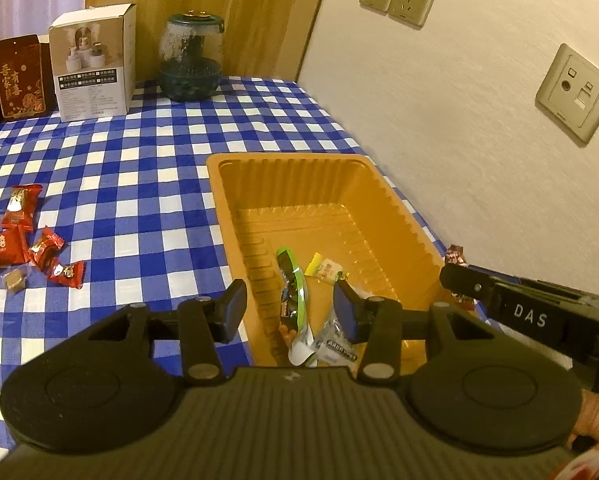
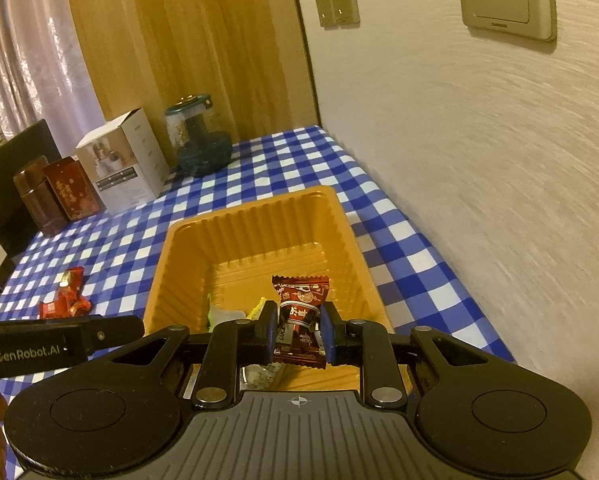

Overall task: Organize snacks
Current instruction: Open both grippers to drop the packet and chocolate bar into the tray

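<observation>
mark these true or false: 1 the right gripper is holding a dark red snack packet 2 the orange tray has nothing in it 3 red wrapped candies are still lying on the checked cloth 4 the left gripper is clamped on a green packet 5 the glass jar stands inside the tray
1. True: the right gripper is shut on the dark red snack packet, over the orange tray.
2. False: the tray holds a green packet, a yellow packet and a clear wrapper.
3. True: red candies lie on the checked cloth beside the tray.
4. False: the left gripper is open, with nothing pressed between its pads.
5. False: the glass jar stands on the cloth beyond the tray.
</observation>
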Tool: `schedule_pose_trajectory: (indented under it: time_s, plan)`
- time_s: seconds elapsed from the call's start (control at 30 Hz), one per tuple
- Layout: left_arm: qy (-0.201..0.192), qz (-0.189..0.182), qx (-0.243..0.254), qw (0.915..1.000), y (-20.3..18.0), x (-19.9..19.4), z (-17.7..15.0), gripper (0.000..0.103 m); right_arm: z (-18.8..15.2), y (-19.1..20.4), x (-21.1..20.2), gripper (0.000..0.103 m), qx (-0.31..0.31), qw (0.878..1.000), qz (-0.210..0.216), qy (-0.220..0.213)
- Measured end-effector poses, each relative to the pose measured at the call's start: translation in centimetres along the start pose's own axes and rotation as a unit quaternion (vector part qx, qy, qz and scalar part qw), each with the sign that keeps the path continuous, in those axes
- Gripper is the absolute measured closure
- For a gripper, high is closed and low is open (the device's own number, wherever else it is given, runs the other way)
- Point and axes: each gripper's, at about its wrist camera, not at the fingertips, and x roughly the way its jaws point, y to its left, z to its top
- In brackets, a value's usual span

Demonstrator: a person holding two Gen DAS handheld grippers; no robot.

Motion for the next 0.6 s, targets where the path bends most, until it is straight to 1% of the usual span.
schedule_pose_trajectory:
  time_s: [0.17, 0.27, 0.33, 0.4, 0.6]
  plan:
    - [0.001, -0.001, -0.001, 1.0000, 0.1, -0.1, -0.3, 0.060, 0.0, 0.1, 0.1, 0.080, 0.002, 1.000, 0.002, 0.002]
    - [0.001, -0.001, -0.002, 1.0000, 0.2, -0.1, -0.5, 0.060, 0.1, -0.3, 0.2, 0.079, 0.026, 1.000, 0.016, -0.003]
    - [0.002, -0.001, -0.003, 1.0000, 0.3, -0.1, -0.6, 0.060, 0.2, -0.7, 0.3, 0.074, 0.043, 0.999, 0.028, -0.004]
    - [0.003, 0.001, -0.005, 1.0000, 0.5, -0.3, -0.8, 0.060, 0.2, -1.0, 0.1, 0.062, 0.057, 0.998, 0.029, -0.012]
    - [0.003, 0.007, -0.008, 0.9999, 1.2, -0.9, -1.3, 0.060, 0.2, -1.6, -0.8, 0.061, 0.075, 0.997, 0.018, -0.018]
